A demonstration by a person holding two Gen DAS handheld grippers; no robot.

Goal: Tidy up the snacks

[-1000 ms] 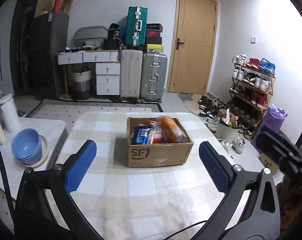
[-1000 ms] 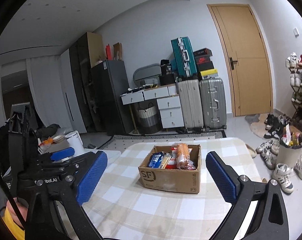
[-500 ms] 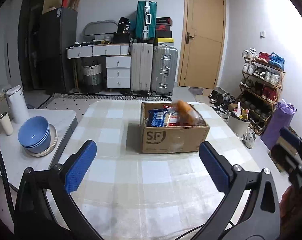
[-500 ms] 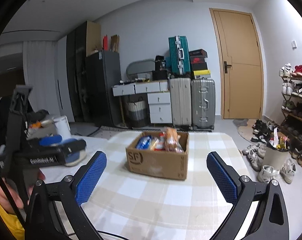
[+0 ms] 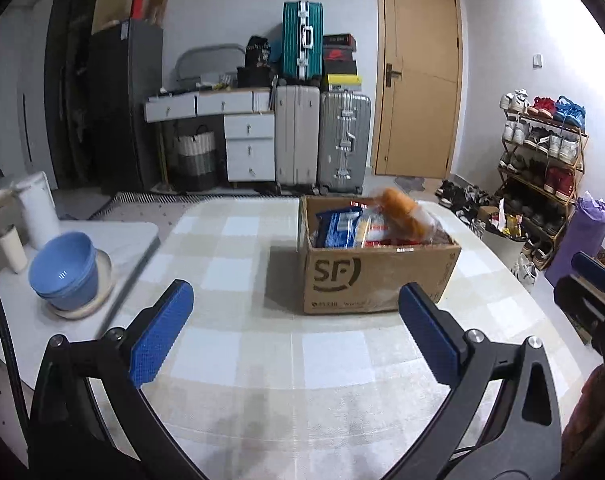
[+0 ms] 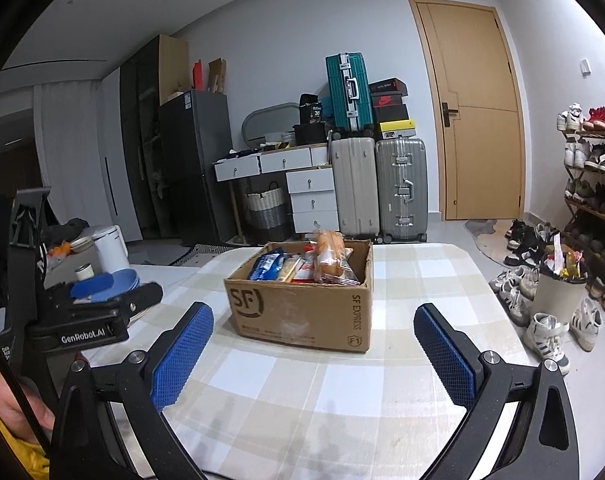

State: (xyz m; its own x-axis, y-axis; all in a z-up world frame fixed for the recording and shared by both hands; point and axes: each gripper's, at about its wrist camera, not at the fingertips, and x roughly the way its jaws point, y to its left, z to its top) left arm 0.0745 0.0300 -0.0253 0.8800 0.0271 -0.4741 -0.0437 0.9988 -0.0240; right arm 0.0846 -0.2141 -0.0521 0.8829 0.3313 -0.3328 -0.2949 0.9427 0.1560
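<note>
Snacks (image 5: 366, 226) fill the box (image 5: 376, 276) at centre frame — both grippers (image 5: 296, 330) (image 6: 312, 350) spread, empty; sorted or unsorted, undecidable.

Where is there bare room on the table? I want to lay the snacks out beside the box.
Bare checked cloth lies between the cardboard box and both open grippers, left gripper, right gripper, and left of the box. Crowded: the side table with blue bowls and white kettle.
</note>
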